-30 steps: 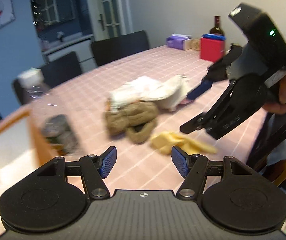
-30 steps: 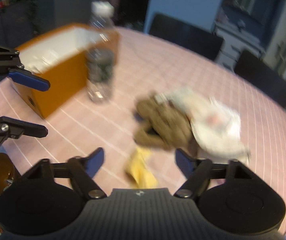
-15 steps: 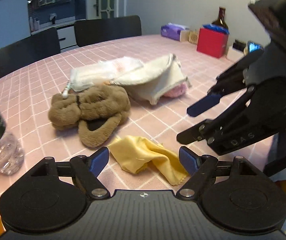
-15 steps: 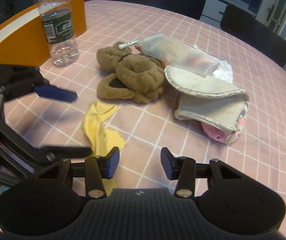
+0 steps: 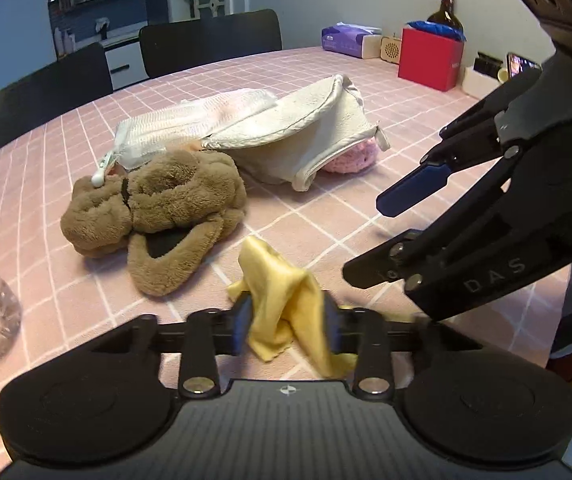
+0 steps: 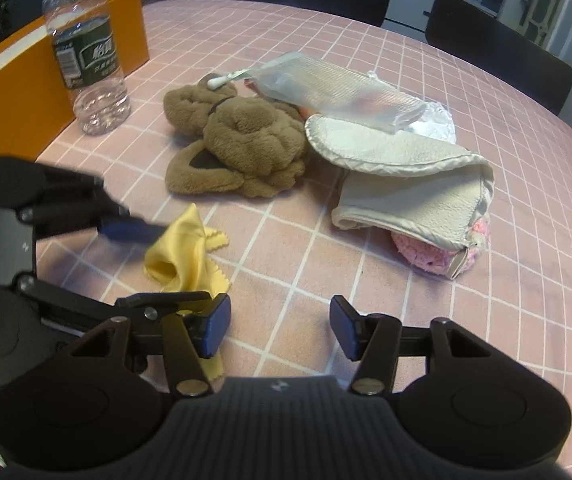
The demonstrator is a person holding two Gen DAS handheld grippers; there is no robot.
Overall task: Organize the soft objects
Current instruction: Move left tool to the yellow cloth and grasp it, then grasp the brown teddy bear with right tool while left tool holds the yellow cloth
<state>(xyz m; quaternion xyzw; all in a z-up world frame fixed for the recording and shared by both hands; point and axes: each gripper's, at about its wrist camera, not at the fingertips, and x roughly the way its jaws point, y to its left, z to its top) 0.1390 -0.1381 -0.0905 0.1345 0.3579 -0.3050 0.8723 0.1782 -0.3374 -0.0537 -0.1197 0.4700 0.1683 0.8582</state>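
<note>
A yellow cloth [image 5: 282, 300] lies near the table's front edge, and my left gripper [image 5: 286, 326] is shut on it; it also shows in the right wrist view [image 6: 184, 256]. Behind it lie a brown plush toy [image 5: 158, 208], a white mesh pouch [image 5: 190, 120], a folded cream towel [image 5: 298, 140] and a pink knitted piece [image 5: 350, 158] under the towel. My right gripper [image 6: 280, 332] is open and empty, held over bare tablecloth to the right of the cloth; it shows at right in the left wrist view [image 5: 386, 236].
A plastic water bottle [image 6: 86, 60] stands beside an orange box [image 6: 10, 92] at the left. A red box [image 5: 430, 60], a purple tissue pack [image 5: 346, 42] and a dark bottle [image 5: 446, 4] stand at the far right. Black chairs [image 5: 210, 44] line the far edge.
My left gripper came down and forward and shut on the yellow cloth, bunching it up between the pads. My right gripper opened a little wider and shifted slightly.
</note>
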